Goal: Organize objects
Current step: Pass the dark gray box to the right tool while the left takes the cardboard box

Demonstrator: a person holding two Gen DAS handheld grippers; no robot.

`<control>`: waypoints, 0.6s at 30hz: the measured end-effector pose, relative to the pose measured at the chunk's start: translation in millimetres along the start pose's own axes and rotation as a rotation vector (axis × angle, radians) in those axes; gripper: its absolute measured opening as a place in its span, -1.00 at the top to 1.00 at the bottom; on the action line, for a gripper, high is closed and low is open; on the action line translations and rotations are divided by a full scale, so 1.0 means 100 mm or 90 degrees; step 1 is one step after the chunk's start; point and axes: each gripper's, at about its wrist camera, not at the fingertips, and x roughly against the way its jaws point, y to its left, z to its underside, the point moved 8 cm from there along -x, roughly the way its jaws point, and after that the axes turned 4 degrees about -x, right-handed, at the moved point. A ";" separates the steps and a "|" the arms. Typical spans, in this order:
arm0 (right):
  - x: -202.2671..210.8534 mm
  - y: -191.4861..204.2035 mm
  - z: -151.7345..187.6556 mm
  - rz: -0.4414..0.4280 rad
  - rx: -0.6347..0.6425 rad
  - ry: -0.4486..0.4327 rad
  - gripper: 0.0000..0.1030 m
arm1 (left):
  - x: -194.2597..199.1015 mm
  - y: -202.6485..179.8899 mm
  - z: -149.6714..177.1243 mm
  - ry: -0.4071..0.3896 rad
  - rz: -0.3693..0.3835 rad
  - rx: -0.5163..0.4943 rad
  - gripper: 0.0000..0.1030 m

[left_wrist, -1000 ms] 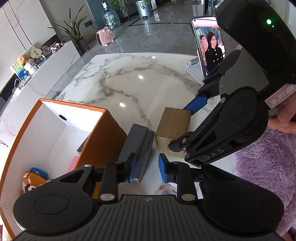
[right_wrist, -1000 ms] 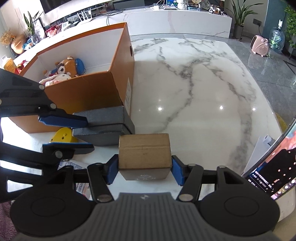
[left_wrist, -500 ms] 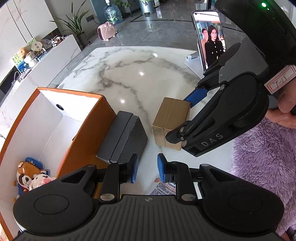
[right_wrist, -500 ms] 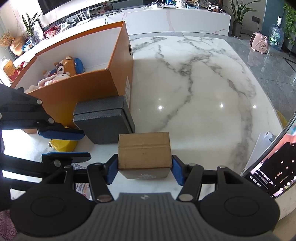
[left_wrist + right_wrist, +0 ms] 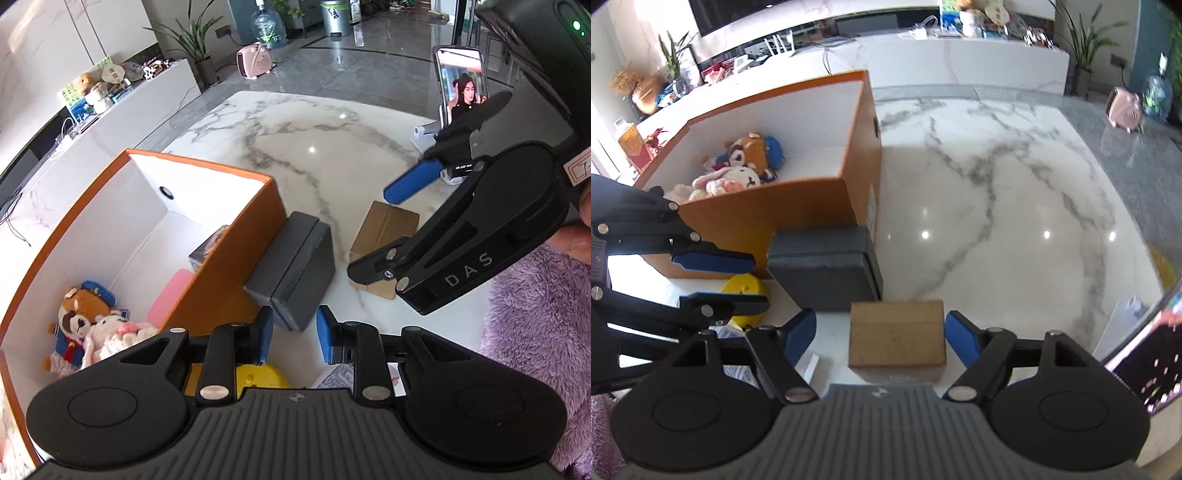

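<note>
Marble (image 5: 1015,206) ran out ahead of both tongs, with the orange bin (image 5: 798,206) beyond the left tongs (image 5: 293,338) and already holding plush toys (image 5: 746,166). Right tongs (image 5: 881,330) had just been opening: their jaws stood clear on either side of the brown box (image 5: 897,334), which sat on the marble between them, released. Left tongs stood a little apart and empty, their jaws having just opened slightly, the grey case (image 5: 295,260) lying just ahead of them against the bin wall. Closing on a corner of the case could have tipped or slid it into the brown box. Both tongs worked close together, so a reach for either item risked the arms knocking, or shoving the yellow disc (image 5: 746,291) under the left tongs
</note>
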 end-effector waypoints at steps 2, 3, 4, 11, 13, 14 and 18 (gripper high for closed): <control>0.00 0.10 -0.08 -0.007 0.023 -0.008 -0.56 | 0.02 0.05 0.04 0.010 -0.008 0.007 0.37; 0.00 0.14 -0.13 -0.009 0.033 -0.013 -0.61 | 0.02 0.07 0.06 0.014 -0.008 0.012 0.37; -0.01 0.19 -0.18 -0.010 0.041 -0.018 -0.66 | 0.03 0.09 0.08 0.016 -0.006 0.018 0.36; -0.23 0.44 -0.35 -0.010 0.075 0.006 -0.78 | 0.03 0.19 0.20 0.017 0.001 0.043 0.31; -0.32 0.46 -0.36 -0.003 0.079 0.017 -0.78 | 0.04 0.20 0.22 0.015 0.005 0.046 0.31; -0.35 0.47 -0.36 -0.002 0.079 0.022 -0.78 | 0.04 0.20 0.23 0.013 0.006 0.048 0.30; -0.43 0.46 -0.34 0.003 0.074 0.037 -0.51 | 0.04 0.22 0.24 0.008 0.010 0.054 0.30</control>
